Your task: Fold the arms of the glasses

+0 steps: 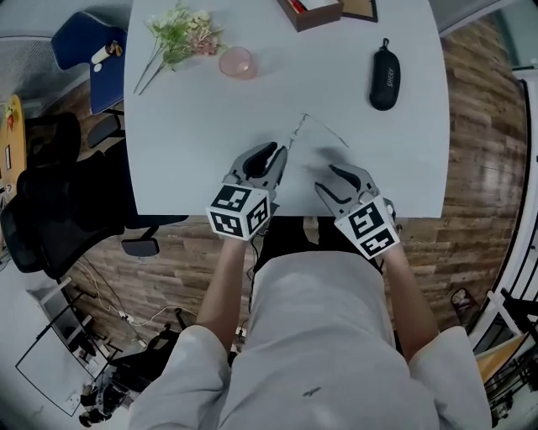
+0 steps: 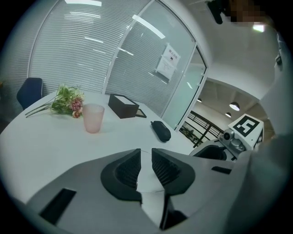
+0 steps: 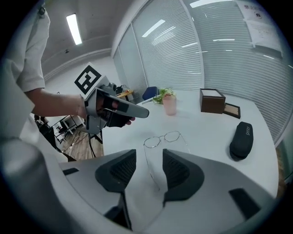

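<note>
Glasses: thin wire frame, lying on the white table a little in from its near edge, roughly midway between the left and right edges. Both arms stand unfolded and run from the lenses toward the right gripper.

Left gripper: held over the table by the near edge, its tips just beside the glasses. Jaws stand only a narrow slit apart, with white table showing through the slit. Whether they touch the frame cannot be told.

Right gripper: held by the near edge, to the right of the left one and near the glasses. Jaws are spread. In the right gripper view one arm of the glasses lies in the gap between them, touched by neither jaw.

Glasses case: black, closed, lying toward the right edge, well apart from the glasses.

Pink cup: upright, toward the far edge.

Flowers: a loose bunch lying at the far left corner, just beside the cup.

Brown box: at the far edge.
</note>
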A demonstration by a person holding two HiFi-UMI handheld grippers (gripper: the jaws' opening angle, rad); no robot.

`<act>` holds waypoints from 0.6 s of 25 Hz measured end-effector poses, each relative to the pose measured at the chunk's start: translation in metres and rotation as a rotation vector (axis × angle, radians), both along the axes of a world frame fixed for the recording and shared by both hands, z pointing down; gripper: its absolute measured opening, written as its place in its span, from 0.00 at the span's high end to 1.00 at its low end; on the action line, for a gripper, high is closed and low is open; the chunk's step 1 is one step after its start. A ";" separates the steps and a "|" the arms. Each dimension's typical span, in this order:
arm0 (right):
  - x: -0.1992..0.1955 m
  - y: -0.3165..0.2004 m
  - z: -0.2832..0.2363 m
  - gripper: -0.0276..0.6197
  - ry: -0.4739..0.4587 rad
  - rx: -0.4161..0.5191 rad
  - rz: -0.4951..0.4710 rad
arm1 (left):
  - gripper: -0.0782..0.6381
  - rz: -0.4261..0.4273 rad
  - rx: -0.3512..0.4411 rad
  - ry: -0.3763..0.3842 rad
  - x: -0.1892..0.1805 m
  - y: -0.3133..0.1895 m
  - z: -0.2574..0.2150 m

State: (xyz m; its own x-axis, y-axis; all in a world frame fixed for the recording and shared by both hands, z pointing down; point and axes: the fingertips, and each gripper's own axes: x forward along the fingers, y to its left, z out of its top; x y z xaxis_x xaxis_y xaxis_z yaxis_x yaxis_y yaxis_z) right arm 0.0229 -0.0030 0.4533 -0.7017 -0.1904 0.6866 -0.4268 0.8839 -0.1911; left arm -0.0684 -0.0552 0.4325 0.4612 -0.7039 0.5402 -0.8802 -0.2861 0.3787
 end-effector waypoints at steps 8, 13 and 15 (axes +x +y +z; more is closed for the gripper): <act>-0.008 0.006 0.023 0.69 -0.014 -0.045 -0.099 | 0.77 -0.089 -0.038 -0.007 0.004 0.002 0.021; -0.010 0.006 0.031 0.69 -0.006 -0.056 -0.132 | 0.77 -0.103 -0.063 -0.012 0.007 0.001 0.031; -0.009 0.005 0.034 0.69 -0.003 -0.066 -0.128 | 0.77 -0.084 -0.076 -0.018 0.010 -0.002 0.036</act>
State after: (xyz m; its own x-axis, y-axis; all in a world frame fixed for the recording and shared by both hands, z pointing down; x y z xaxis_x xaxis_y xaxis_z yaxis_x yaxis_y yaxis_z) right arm 0.0139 0.0017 0.4876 -0.7192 -0.0540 0.6927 -0.3112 0.9164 -0.2516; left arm -0.0584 -0.0569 0.4684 0.3920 -0.6964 0.6011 -0.9068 -0.1822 0.3803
